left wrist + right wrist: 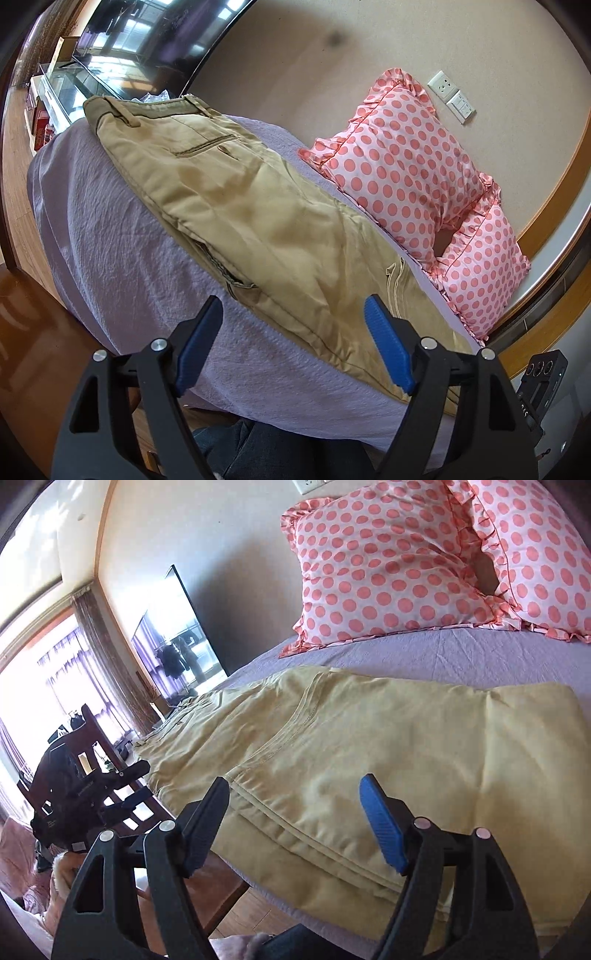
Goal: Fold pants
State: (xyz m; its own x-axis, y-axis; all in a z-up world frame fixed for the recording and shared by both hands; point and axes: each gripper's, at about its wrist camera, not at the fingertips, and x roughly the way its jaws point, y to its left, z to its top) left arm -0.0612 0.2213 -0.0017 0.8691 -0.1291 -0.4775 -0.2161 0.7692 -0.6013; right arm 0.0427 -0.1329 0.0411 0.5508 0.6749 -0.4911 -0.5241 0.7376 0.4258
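Khaki pants lie flat on a lavender bed sheet, waistband at the far left end, back pocket showing. In the right wrist view the pants stretch across the bed, doubled over with layered edges near the front. My left gripper is open and empty, hovering over the pants' near edge. My right gripper is open and empty, just above the pants' front edge. The left gripper also shows at the left of the right wrist view.
Two pink polka-dot pillows lie against the wall at the bed's head. A TV stands by the wall. A wooden chair stands beside the bed. Wall sockets sit above the pillows.
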